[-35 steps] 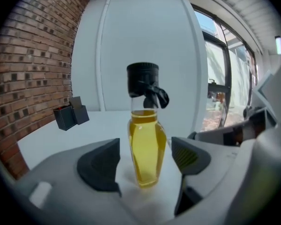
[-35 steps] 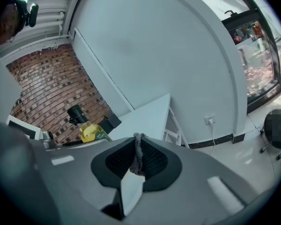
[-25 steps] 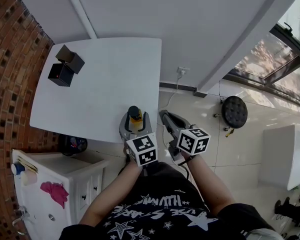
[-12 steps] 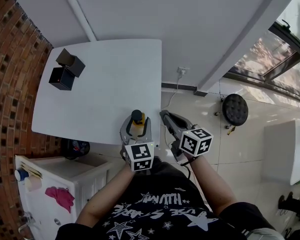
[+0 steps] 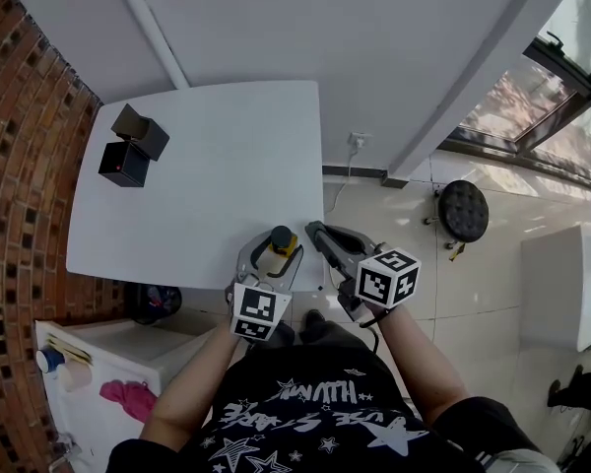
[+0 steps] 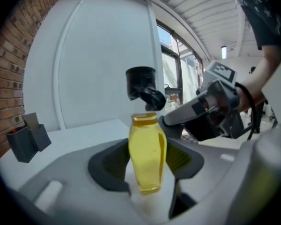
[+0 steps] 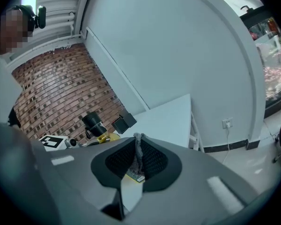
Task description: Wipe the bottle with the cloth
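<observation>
Left gripper: jaws have just been closing, with the bottle between them. Both pads sit against the sides of its yellow body, and it is gripped low down. The black pump cap stands above the jaw tips, with the spout turned to the gripper's right.

Right gripper: jaws nearly pressed together, pinching a thin fold of grey cloth that stands on edge between the pads. It sits just to the right of the left gripper.

The bottle is left of the right gripper's jaw tips, near, with a gap showing in the head view.

White table: ahead of both grippers. Two black boxes are far ahead and left of the left gripper.
</observation>
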The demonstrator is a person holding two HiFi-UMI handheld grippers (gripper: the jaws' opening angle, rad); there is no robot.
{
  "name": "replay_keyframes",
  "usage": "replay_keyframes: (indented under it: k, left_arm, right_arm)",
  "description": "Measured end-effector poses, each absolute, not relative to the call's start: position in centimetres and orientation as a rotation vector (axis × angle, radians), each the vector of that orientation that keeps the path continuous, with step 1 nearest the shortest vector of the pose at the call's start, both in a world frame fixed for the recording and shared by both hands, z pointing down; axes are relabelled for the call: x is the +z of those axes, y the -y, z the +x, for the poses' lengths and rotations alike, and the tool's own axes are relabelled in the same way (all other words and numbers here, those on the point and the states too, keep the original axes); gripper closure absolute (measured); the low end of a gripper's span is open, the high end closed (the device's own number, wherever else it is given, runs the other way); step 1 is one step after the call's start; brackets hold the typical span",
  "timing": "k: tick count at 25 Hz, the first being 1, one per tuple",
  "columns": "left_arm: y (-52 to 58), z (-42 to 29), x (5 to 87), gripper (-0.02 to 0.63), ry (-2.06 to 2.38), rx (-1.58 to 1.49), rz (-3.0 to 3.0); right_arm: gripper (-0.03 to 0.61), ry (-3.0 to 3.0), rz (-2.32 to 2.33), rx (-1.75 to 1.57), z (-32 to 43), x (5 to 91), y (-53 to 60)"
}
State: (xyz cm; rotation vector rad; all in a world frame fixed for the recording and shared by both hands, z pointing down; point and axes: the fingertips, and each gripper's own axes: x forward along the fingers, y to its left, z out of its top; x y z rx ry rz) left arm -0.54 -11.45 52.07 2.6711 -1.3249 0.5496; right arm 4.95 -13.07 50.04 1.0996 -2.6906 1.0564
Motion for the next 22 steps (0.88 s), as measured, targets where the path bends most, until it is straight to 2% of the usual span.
replay_keyframes:
  k: [22]
  left_arm:
    - [9.9, -0.4, 52.3, 0.405, 0.463, 0.602, 2.984]
  right_arm:
    - [0.541, 2.731, 1.077, 1.069, 2.3, 48.1, 13.3]
